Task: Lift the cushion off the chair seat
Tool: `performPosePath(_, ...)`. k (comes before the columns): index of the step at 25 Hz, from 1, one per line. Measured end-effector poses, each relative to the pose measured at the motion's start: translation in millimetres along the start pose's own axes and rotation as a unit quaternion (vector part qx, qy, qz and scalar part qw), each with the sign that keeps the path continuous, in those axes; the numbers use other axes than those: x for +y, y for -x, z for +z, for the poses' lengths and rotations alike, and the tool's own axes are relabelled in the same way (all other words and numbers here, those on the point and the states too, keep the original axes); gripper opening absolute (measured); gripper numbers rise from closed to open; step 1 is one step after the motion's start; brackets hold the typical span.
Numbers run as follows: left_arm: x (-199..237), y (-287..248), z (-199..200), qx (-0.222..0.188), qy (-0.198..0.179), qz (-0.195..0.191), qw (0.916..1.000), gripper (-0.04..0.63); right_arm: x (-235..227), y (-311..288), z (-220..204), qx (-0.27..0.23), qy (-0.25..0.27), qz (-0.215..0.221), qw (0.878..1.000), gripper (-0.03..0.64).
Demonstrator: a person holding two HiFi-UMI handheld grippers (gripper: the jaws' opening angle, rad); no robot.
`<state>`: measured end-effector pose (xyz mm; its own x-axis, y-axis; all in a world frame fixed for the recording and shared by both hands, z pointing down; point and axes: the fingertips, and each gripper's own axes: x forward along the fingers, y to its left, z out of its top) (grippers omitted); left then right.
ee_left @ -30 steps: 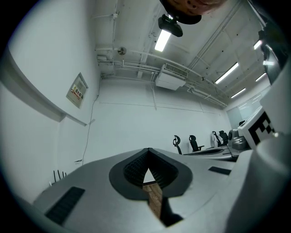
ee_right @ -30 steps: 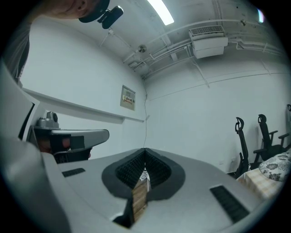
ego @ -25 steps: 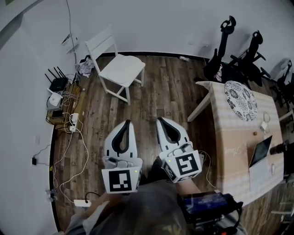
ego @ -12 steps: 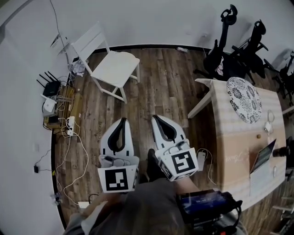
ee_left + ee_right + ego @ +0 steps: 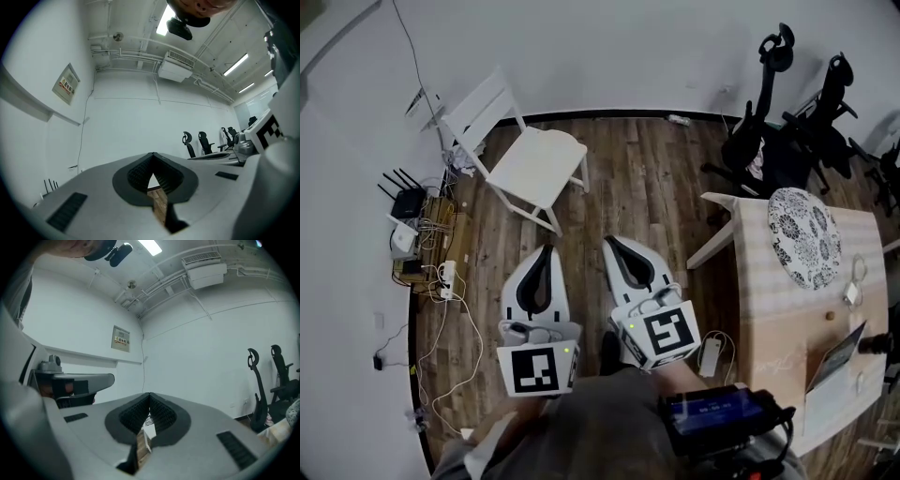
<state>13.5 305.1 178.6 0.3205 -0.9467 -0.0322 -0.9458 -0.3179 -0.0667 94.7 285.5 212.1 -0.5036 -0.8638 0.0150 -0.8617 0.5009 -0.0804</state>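
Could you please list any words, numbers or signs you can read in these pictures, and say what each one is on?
No text here can be read for certain.
Wall sign: a red heading above lines of print, too blurred to read.
Script on the table: too faint to read.
Screen at the person's waist: small glowing characters, too small to read.

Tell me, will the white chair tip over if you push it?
Probably it slides first: the chair stands on spread legs on a smooth wood floor. Its frame looks thin, so it is likely light. A push high on the backrest could tip it.
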Motion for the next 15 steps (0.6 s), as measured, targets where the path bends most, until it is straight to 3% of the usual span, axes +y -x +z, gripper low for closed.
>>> performPosePath(5,-4.5,-27.4,5.0,-0.013,0.0,0.004,0.9999,0.006,-23.5,-18.3,4.5,-0.005,0.006,0.008,1.0,0.006)
performPosePath(15,14.2,-70.4,-9.1,0.001,0.005,0.025,0.9997,0.006,-44.3,-61.3,-6.5,0.008,0.006,0.03,1.0,0.006)
